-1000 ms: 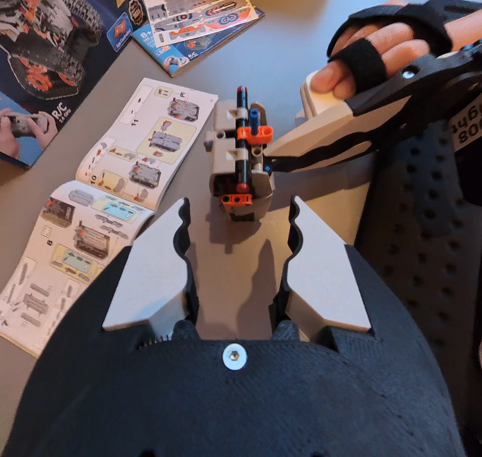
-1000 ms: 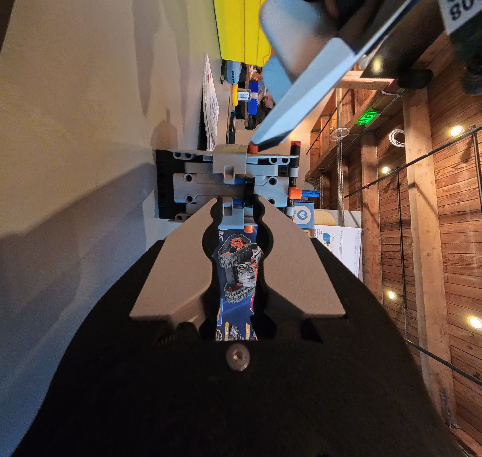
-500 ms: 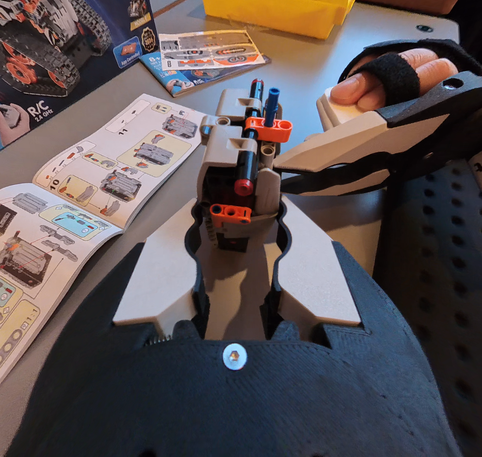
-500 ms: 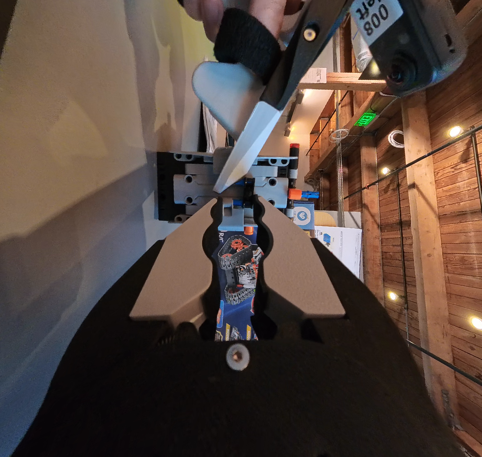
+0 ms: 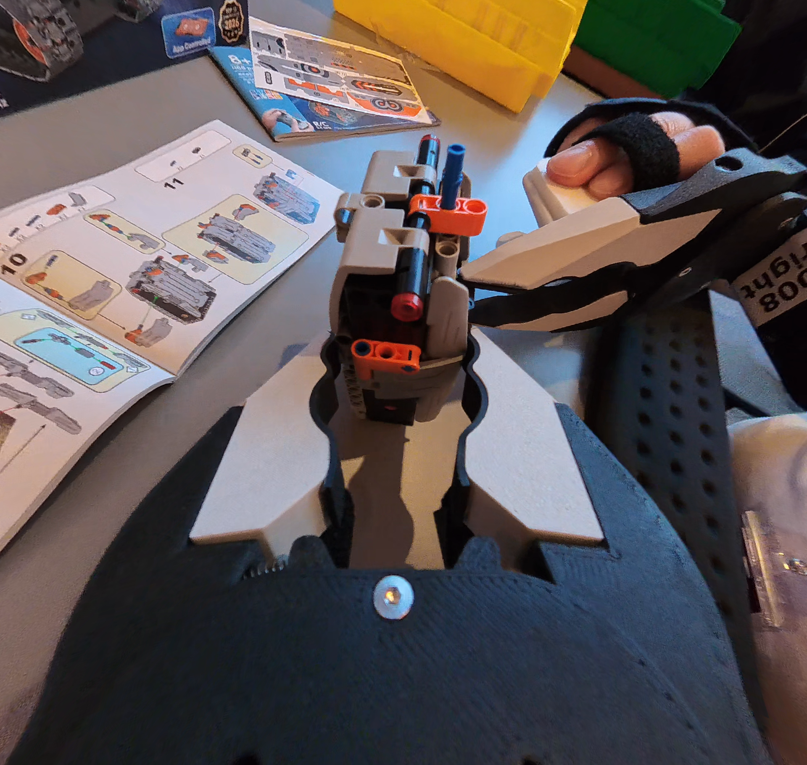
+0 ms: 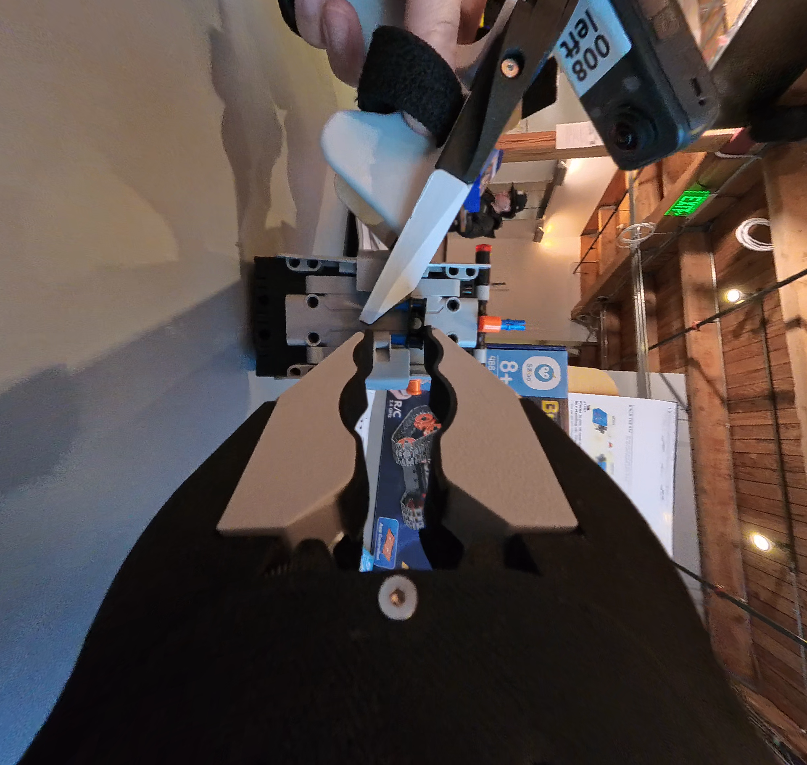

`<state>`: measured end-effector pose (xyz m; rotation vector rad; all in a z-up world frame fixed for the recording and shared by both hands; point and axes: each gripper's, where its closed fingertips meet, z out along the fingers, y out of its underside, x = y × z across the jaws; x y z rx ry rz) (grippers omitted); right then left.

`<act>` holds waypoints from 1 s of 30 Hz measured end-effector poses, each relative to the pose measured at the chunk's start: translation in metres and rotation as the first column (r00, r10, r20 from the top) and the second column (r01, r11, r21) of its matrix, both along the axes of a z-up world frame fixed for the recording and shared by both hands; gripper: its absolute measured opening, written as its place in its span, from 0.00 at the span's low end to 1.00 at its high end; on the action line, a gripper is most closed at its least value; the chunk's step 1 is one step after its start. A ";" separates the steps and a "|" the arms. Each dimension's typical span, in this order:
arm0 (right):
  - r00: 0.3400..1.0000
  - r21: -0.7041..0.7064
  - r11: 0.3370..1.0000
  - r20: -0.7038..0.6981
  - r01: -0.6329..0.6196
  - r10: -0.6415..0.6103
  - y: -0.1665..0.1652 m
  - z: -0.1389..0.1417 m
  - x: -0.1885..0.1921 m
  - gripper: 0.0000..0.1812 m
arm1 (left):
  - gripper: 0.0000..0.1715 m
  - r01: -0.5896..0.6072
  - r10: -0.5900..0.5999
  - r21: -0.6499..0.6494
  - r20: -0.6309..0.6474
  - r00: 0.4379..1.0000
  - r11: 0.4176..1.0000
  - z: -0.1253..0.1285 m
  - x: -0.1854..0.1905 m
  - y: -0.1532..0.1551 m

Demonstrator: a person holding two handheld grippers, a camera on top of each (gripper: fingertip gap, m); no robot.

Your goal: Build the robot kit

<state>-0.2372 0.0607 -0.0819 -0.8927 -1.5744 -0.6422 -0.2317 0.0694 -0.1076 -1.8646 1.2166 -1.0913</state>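
Grey table (image 5: 270, 403): two tongs, one brick assembly (image 5: 404, 281).

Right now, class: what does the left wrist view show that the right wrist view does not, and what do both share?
Only the left wrist view shows the open instruction booklet, the sticker sheet and the yellow bin. Only the right wrist view shows the wooden wall and ceiling lights. Both show the brick assembly, gripped by the left gripper and the right gripper.
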 end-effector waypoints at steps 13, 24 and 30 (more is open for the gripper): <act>0.999 -0.183 0.983 0.039 0.016 -0.009 0.016 0.002 -0.001 0.12 | 0.32 0.059 -0.045 -0.183 0.077 0.996 0.981 0.002 0.002 0.015; 0.995 -0.333 0.942 0.096 0.046 -0.015 0.014 0.000 0.000 0.13 | 0.32 0.057 -0.049 -0.130 0.062 0.997 0.990 0.002 0.002 0.015; 0.992 -0.313 0.948 0.127 0.050 -0.010 0.013 0.000 0.000 0.13 | 0.32 0.051 -0.044 -0.117 0.060 0.997 0.992 0.002 0.001 0.016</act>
